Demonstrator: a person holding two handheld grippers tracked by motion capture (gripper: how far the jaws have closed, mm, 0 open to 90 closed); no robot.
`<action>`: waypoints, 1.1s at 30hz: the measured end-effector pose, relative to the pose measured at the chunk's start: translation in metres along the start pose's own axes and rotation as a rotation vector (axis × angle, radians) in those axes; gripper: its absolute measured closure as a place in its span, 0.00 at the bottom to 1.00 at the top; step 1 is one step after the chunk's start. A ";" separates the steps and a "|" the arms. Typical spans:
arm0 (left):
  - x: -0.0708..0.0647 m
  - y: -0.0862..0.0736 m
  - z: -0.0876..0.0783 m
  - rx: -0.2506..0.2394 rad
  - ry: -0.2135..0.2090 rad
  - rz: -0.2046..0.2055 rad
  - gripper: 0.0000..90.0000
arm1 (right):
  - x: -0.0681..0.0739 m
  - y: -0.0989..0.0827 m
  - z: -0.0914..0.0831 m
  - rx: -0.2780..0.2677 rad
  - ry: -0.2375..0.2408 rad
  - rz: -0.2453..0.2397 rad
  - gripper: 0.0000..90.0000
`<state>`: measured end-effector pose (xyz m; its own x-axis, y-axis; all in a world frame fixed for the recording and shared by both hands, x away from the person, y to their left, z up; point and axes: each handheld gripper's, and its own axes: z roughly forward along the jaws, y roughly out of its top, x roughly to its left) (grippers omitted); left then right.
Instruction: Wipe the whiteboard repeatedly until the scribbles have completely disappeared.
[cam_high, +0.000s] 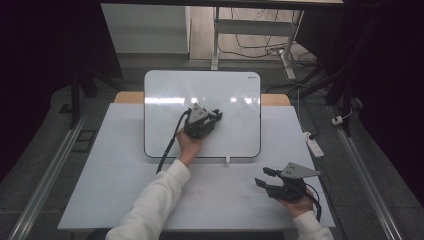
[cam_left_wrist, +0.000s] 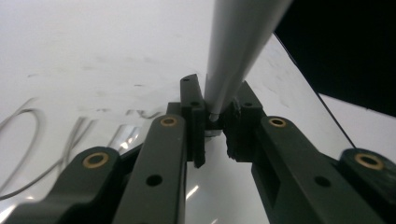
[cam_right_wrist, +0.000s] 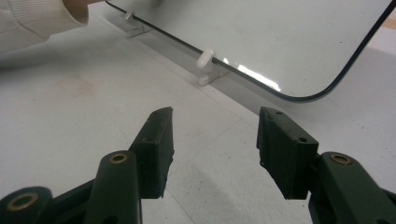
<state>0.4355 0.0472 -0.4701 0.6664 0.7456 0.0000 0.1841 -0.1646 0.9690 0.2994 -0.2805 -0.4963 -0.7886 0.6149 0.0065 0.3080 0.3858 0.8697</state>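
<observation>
A white board with a dark rim lies on the table, held by small white clips along its near edge. My left gripper hovers over the middle of the board, shut on a white pen-like stick that runs up and away from the jaws. In the left gripper view the left gripper pinches the stick's lower end just above the board, where faint grey strokes show at the left. My right gripper rests low over the table's near right, open with nothing between its fingers. In its own view the right gripper faces the board's near edge.
The pale table has free room left of and in front of the board. A white sleeve reaches from the near side to the board. Desk legs and cables stand on the floor behind, and a power strip lies at the right.
</observation>
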 end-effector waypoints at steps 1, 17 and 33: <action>0.006 0.001 -0.003 -0.009 0.015 -0.008 0.87 | 0.000 0.000 0.000 0.000 0.000 0.001 0.51; 0.023 0.003 -0.008 -0.054 0.026 -0.082 0.87 | 0.001 0.000 -0.001 -0.008 0.001 0.001 0.51; 0.049 0.012 -0.018 -0.094 0.060 -0.126 0.87 | 0.000 0.000 -0.002 -0.013 0.001 0.004 0.51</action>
<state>0.4578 0.0936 -0.4542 0.5978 0.7939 -0.1108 0.1934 -0.0087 0.9811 0.2985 -0.2823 -0.4952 -0.7880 0.6156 0.0107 0.3043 0.3743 0.8760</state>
